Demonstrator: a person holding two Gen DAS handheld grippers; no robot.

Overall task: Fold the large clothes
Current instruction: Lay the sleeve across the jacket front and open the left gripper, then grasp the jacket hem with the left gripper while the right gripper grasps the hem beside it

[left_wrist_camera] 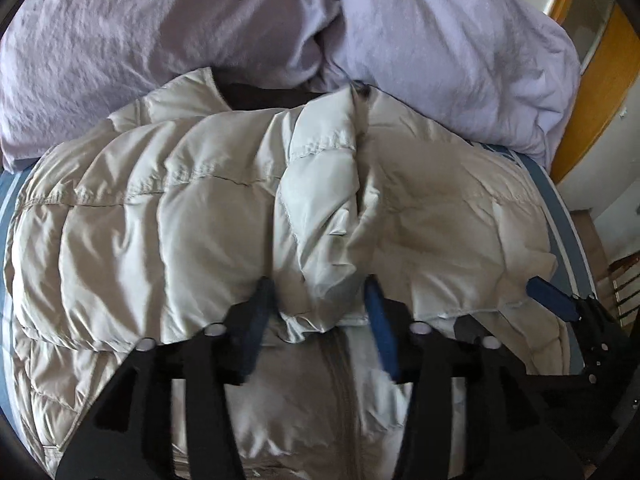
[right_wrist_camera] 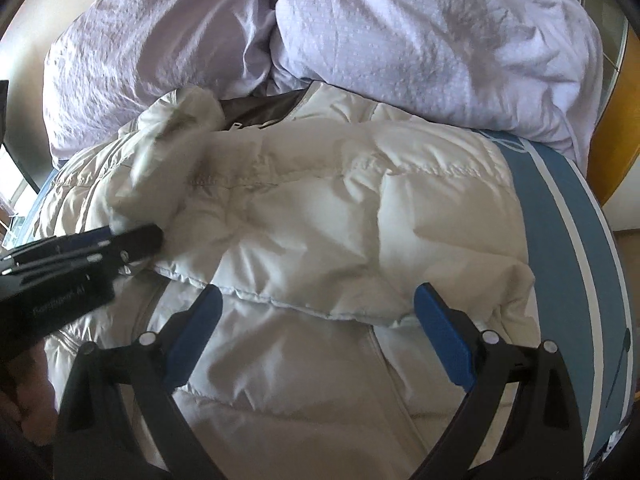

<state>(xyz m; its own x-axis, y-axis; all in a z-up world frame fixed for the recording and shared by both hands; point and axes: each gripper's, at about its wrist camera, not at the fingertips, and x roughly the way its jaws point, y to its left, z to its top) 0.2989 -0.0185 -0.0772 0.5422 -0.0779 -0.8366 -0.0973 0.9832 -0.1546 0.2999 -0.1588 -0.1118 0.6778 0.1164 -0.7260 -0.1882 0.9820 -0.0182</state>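
Left wrist view: my left claw (left_wrist_camera: 320, 304) stands partly parted, with a folded-in sleeve (left_wrist_camera: 320, 208) of the pale puffer jacket (left_wrist_camera: 160, 220) bulging between its blue fingers (left_wrist_camera: 378, 320); I cannot tell whether the pads press it. The jacket lies on the bed (right_wrist_camera: 568, 248) right under and ahead of both claws, its long axis running away from me, the dark-lined collar (left_wrist_camera: 256, 94) at the far end against the lilac duvet (left_wrist_camera: 440, 40). The zip (left_wrist_camera: 340, 380) runs below my left claw. Right wrist view: my right claw (right_wrist_camera: 316, 320) is spread wide and empty above the jacket's folded edge (right_wrist_camera: 280, 300); the left claw (right_wrist_camera: 132, 240) comes in from its left.
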